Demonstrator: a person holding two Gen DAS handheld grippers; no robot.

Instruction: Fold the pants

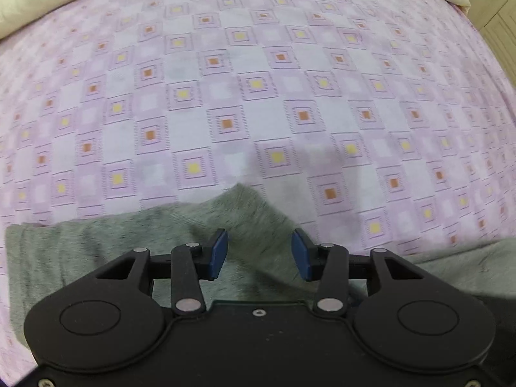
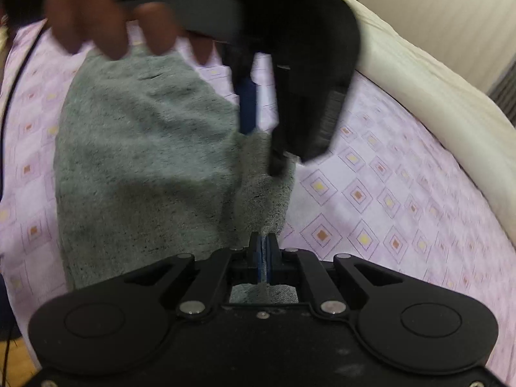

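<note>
Grey fleecy pants lie on a pink checked bedspread. My left gripper hovers over them, pointing steeply down, its blue pads wide apart and pressing on nothing. A ridge of the cloth rises just beyond the pads. In the right wrist view the pants spread to the left, and my right gripper is shut on a raised fold of their edge. The left gripper, blurred, hangs above that same edge, held by a hand.
A cream duvet borders the bed on the right, and cream bedding lies along the far edge. A wooden cabinet stands past the bed's corner. A dark cable hangs at the left.
</note>
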